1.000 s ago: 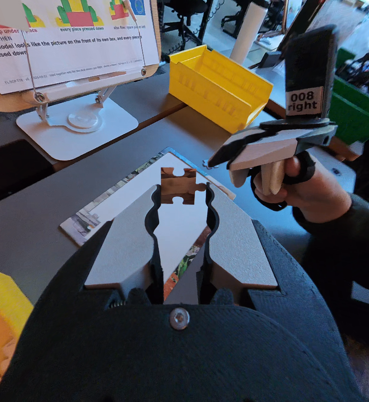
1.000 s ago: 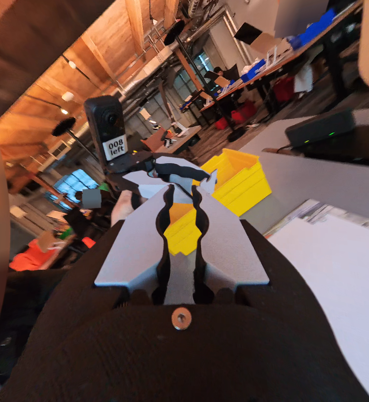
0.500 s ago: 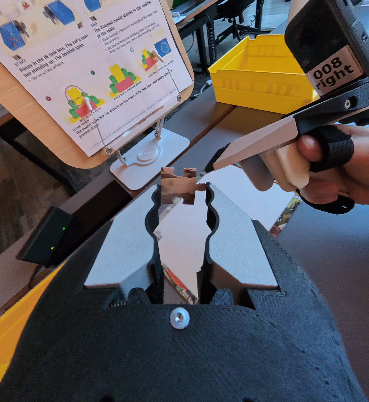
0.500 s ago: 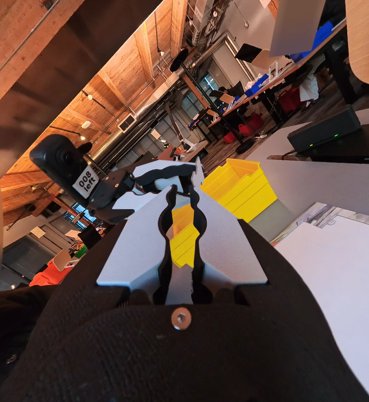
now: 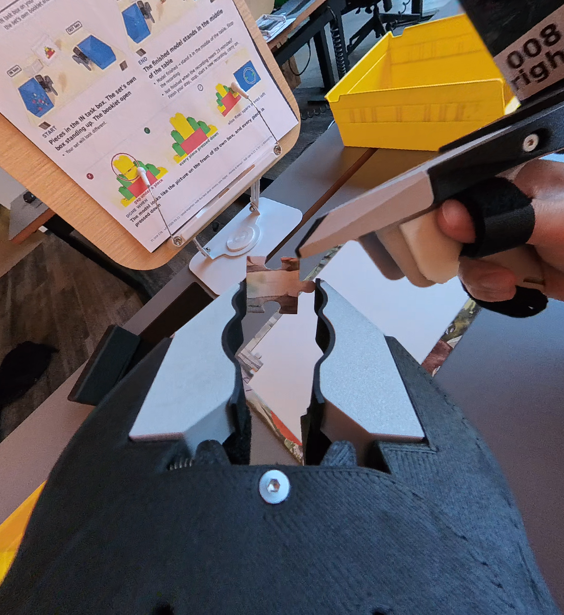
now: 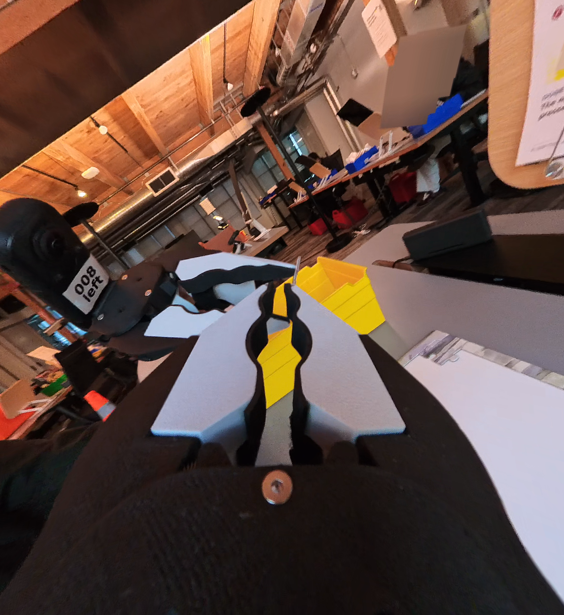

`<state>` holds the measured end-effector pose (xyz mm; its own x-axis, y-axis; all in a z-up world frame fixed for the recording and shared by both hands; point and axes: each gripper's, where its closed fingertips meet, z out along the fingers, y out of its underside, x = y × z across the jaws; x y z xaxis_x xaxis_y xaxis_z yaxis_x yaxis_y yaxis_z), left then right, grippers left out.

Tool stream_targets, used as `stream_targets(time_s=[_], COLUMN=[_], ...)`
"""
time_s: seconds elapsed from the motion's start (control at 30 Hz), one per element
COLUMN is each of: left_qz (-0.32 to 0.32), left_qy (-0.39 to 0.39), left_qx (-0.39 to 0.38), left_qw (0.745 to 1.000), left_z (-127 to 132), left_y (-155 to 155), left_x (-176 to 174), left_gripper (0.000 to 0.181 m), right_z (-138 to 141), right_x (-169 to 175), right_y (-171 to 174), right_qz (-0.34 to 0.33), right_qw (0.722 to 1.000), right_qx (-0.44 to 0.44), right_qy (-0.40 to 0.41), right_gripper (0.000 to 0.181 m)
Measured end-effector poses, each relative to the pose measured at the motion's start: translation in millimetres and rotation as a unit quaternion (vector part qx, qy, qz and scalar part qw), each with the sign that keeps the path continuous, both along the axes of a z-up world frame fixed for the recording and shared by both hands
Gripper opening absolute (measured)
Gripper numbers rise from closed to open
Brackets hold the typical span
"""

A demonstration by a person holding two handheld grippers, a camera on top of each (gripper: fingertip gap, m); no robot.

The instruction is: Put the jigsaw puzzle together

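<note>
Left gripper point(image 5: 277, 288) pinches a glossy brown cardboard puzzle piece point(image 5: 272, 286) by its edges, up off the grey bench point(image 5: 523, 382), above the white puzzle tray point(image 5: 390, 299). Right gripper point(image 6: 280, 287), matte grey fingers with wavy black pads, narrow, tips at the piece's upper corner.

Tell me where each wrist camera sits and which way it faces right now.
Left wrist view: on the left gripper, facing forward and down over the white puzzle board; its fingers pinch a brown cardboard jigsaw piece; the right gripper and hand enter from the right.
Right wrist view: on the right gripper, rolled sideways, facing the left gripper and a yellow plastic bin; own fingers narrowly apart.
Shared: board, piece.
</note>
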<state>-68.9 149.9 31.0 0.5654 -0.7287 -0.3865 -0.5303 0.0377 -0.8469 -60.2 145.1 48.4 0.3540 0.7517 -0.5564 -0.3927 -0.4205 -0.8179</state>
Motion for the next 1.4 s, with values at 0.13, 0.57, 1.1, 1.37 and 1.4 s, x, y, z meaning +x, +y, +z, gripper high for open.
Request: stream_targets(time_s=[0.13,0.57,1.1,1.37,1.4], left_qz=[-0.002,-0.04,-0.03,-0.033,-0.034], left_qy=[-0.004,0.015,-0.018,-0.037,-0.041], left_qx=[0.0,-0.107,-0.164,-0.161,-0.16], left_qw=[1.0,0.993,0.986,0.986,0.986], left_z=[2,-4,29,39,40], left_y=[-1,-8,-16,-16,-16], left_x=[0,-30,-107,-117,-119], left_gripper=[0.039,0.036,0.022,0.019,0.019], right_z=[-7,-18,-174,-190,-190], right_x=[2,1,-17,-23,-23], right_y=[4,3,59,88,90], right_qz=[-0.021,0.05,0.168,0.176,0.177], right_qw=[0.999,0.998,0.9,0.872,0.871], right_qx=[0.002,-0.024,-0.373,-0.419,-0.42], right_qy=[-0.04,-0.029,-0.153,-0.183,-0.183], right_gripper=[0.01,0.001,0.001,0.001,0.001])
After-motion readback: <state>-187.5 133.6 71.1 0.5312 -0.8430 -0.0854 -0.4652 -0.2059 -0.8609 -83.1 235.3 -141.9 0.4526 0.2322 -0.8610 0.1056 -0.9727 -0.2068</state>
